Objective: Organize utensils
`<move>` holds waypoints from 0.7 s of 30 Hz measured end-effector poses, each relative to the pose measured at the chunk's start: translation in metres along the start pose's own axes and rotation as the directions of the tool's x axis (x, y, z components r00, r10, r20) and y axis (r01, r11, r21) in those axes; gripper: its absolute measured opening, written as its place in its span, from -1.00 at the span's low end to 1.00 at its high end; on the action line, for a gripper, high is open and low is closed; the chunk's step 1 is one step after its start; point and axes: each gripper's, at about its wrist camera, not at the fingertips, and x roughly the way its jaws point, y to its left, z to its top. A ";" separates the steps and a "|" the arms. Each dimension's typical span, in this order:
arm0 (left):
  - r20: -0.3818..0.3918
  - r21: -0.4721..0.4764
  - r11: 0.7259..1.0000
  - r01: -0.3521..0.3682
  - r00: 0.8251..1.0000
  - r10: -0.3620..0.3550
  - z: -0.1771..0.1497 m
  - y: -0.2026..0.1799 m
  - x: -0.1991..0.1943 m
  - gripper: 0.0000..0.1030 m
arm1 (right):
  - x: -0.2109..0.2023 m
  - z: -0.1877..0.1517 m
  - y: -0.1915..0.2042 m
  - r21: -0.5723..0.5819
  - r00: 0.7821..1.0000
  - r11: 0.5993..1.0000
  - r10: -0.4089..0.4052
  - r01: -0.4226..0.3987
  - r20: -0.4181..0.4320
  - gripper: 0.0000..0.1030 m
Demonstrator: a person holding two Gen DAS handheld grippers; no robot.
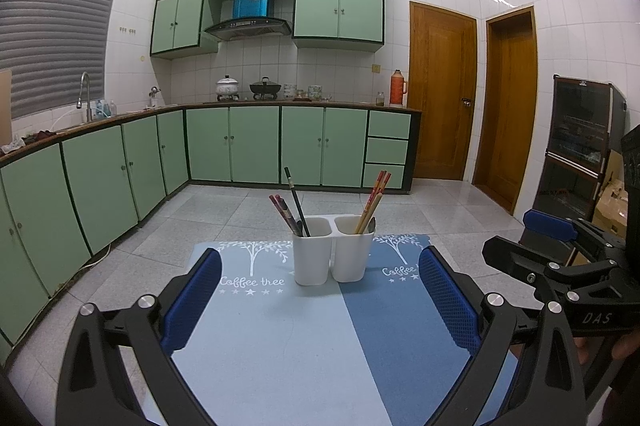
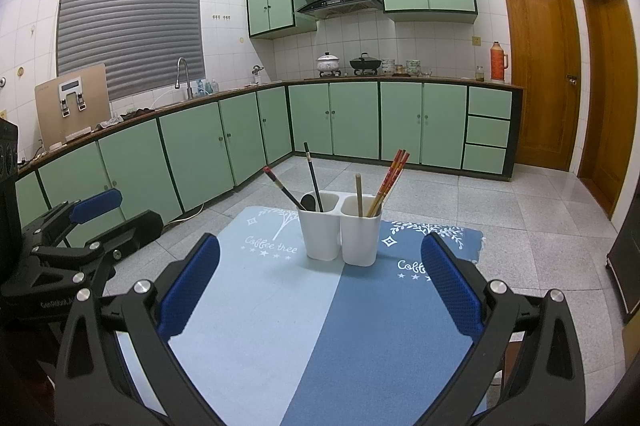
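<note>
A white two-compartment utensil holder stands on a blue two-tone mat. Its left compartment holds dark chopsticks and a dark spoon. Its right compartment holds red and tan chopsticks, a wooden stick and a grey spoon. My left gripper is open and empty, back from the holder. My right gripper is open and empty, also short of the holder. Each gripper shows at the other view's edge.
The mat lies on a low table over a grey tiled floor. Green kitchen cabinets run along the left and far walls. Two wooden doors stand at the right. A dark cabinet and cardboard boxes sit at the far right.
</note>
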 end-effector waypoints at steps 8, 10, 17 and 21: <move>-0.002 -0.002 1.000 0.001 1.000 -0.001 -0.002 0.001 0.001 0.88 | 0.001 0.000 0.001 -0.001 1.000 1.000 0.000 0.000 -0.001 0.90; -0.002 -0.003 1.000 0.002 1.000 -0.002 -0.002 0.001 0.001 0.88 | 0.001 0.000 0.001 -0.002 1.000 1.000 -0.001 0.001 -0.002 0.90; -0.003 -0.001 1.000 0.002 1.000 -0.002 -0.002 0.000 0.001 0.88 | 0.005 -0.004 0.001 0.000 1.000 1.000 -0.002 0.002 -0.006 0.90; -0.004 -0.001 1.000 0.003 1.000 -0.003 -0.002 0.000 0.002 0.88 | 0.006 -0.005 0.000 0.000 1.000 1.000 -0.002 0.002 -0.007 0.90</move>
